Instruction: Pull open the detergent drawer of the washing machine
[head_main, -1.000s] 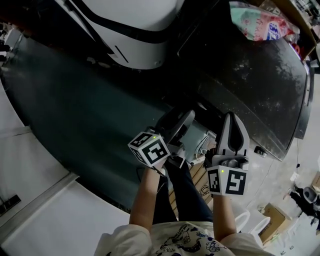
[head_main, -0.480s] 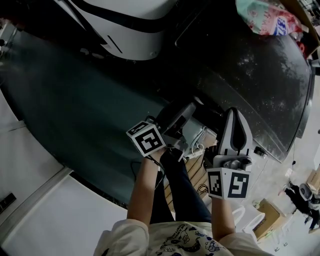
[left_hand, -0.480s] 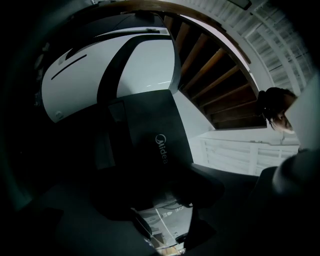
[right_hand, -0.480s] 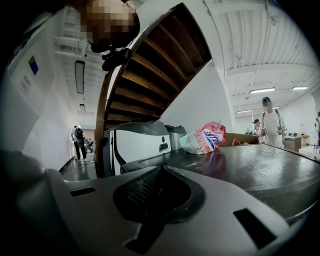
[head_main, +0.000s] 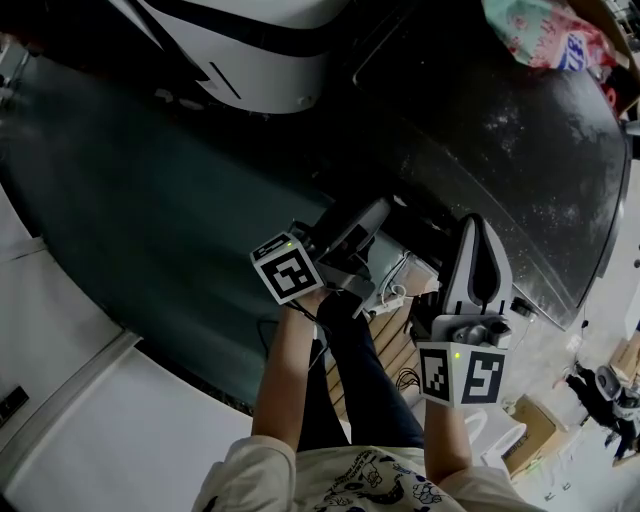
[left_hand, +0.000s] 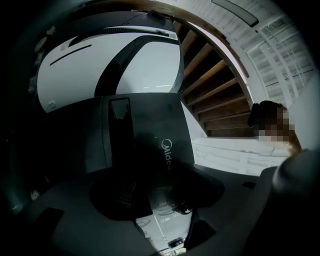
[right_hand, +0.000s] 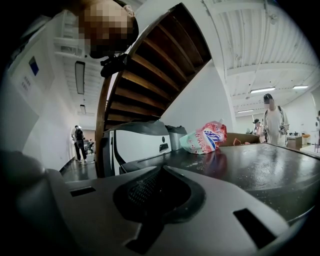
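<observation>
Nothing is pulled yet, by my reading. My left gripper (left_hand: 157, 187) points up at the front panel (left_hand: 150, 130) of the washing machine (head_main: 520, 150). Its jaws are parted and nothing sits between them. Through the gap I see only a pale surface (left_hand: 162, 220) lower down, too dim to name.

I take the detergent drawer (left_hand: 116, 135) to be the left section of that dark panel, the part with a small recess near its top. It looks flush with the section beside it, so I judge it closed. It lies near and just beyond my tips, not touched as far as I can tell. From the head view I can't pick the drawer out at all, because the front is too dark.

My right gripper (right_hand: 159, 175) is clenched on nothing. It hangs at the machine's near edge and looks across the dusty top toward a pink-and-teal bag (right_hand: 207, 137). A white appliance (head_main: 260, 60) stands behind.

So the whole job is ahead: close in with the left, set the jaws at that recess, clamp, and draw the drawer straight out.
</observation>
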